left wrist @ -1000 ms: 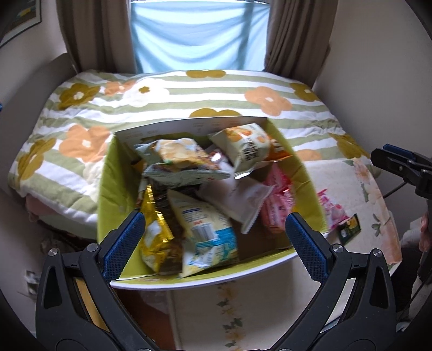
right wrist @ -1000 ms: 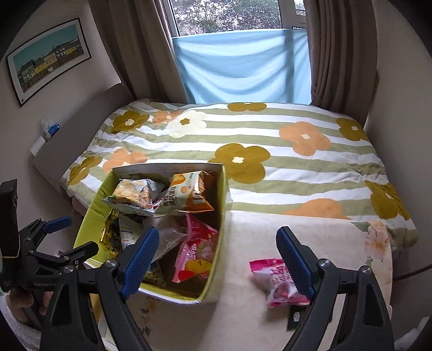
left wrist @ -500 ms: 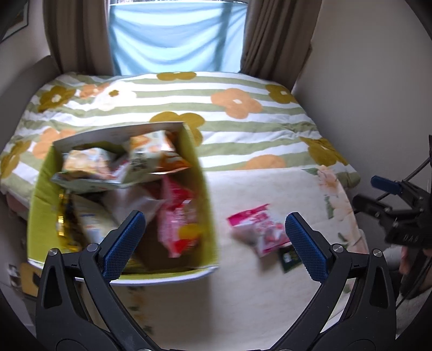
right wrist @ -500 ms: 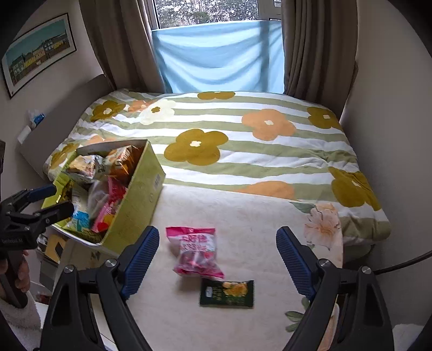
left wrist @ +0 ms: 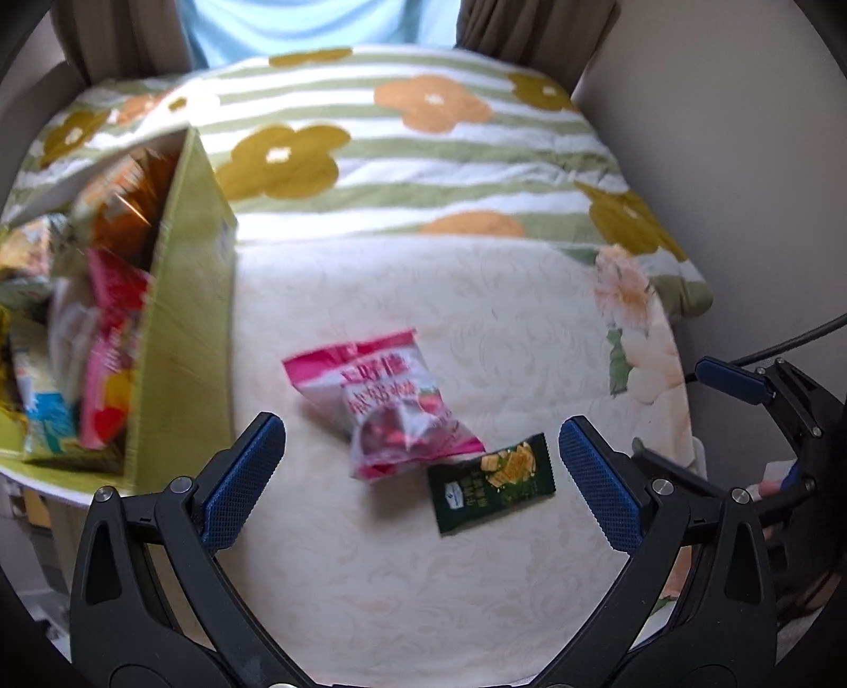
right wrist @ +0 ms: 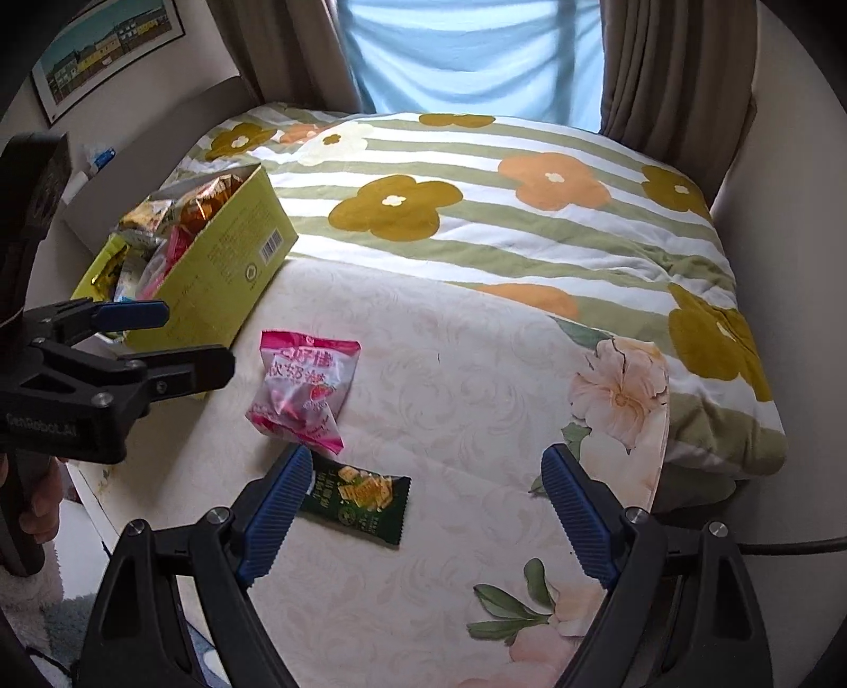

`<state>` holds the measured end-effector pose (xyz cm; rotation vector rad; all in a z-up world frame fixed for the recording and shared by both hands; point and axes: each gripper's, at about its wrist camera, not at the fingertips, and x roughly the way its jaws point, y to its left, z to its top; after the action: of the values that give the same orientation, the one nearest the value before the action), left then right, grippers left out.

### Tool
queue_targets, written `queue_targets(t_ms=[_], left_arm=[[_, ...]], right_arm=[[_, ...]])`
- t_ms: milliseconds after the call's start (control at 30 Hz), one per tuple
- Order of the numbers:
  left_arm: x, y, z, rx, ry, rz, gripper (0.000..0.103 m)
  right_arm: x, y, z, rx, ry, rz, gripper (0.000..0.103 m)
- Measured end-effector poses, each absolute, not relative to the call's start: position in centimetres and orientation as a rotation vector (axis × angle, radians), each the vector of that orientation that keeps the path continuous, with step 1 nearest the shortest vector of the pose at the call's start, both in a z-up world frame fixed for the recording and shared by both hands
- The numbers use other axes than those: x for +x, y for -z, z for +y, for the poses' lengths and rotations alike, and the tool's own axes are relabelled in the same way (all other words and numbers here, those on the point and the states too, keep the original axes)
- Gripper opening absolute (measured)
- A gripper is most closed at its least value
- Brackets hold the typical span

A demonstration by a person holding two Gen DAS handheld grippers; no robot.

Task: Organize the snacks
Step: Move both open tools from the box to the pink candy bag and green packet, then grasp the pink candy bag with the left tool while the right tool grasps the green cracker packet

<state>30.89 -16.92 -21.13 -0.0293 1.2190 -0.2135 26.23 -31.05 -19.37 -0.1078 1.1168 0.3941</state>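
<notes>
A pink snack bag (left wrist: 389, 405) (right wrist: 304, 389) lies on the cream floral cloth (left wrist: 476, 296) (right wrist: 466, 370), with a small dark green packet (left wrist: 489, 484) (right wrist: 360, 500) just beside it. To their left stands a yellow-green box (left wrist: 185, 317) (right wrist: 233, 264) stuffed with snack bags. My left gripper (left wrist: 421, 476) hovers open above both loose packets, nothing between its fingers. My right gripper (right wrist: 426, 508) is open too, its left finger just over the green packet's edge. Each gripper shows in the other's view: the right gripper (left wrist: 762, 391) at the right edge, the left gripper (right wrist: 148, 338) at the left.
Beyond the cloth lies a bed with a green-striped flowered quilt (right wrist: 476, 201), then curtains (right wrist: 667, 69) and a blue-covered window. A framed picture (right wrist: 106, 47) hangs on the left wall. A cable (left wrist: 783, 344) runs off to the right. A hand (right wrist: 32, 508) grips the left tool.
Both views have swung right and sunk, from the box to the two loose packets on the cloth. The box now sits at the left. Both grippers stay open.
</notes>
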Motion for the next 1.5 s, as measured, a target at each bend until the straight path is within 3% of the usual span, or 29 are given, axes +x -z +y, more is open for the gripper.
queue_targets(t_ms=[433,867,967,1033,1500], left_arm=[[33.9,29.9,-17.3,-0.048,0.061,1.353,0.103],[35.4,33.2,-16.1,-0.076,0.029,1.423,0.102],[35.3,33.2,-16.1,-0.044,0.028,1.408,0.091],[35.3,32.8,-16.2,-0.002,0.023,1.389,0.071],[35.1,30.8,-14.7,-0.043,0.073,1.351,0.063]], right_arm=[[25.2,26.3,-29.7,-0.286,-0.569,1.159,0.086],[25.1,28.7,-24.5,-0.536,-0.885,1.128,0.086],[25.5,29.6,-23.9,-0.563,-0.915,1.151,0.086],[25.7,30.1,-23.8,-0.562,-0.924,1.171,0.086],[23.8,30.3,-25.4,-0.420,-0.899,1.227,0.086]])
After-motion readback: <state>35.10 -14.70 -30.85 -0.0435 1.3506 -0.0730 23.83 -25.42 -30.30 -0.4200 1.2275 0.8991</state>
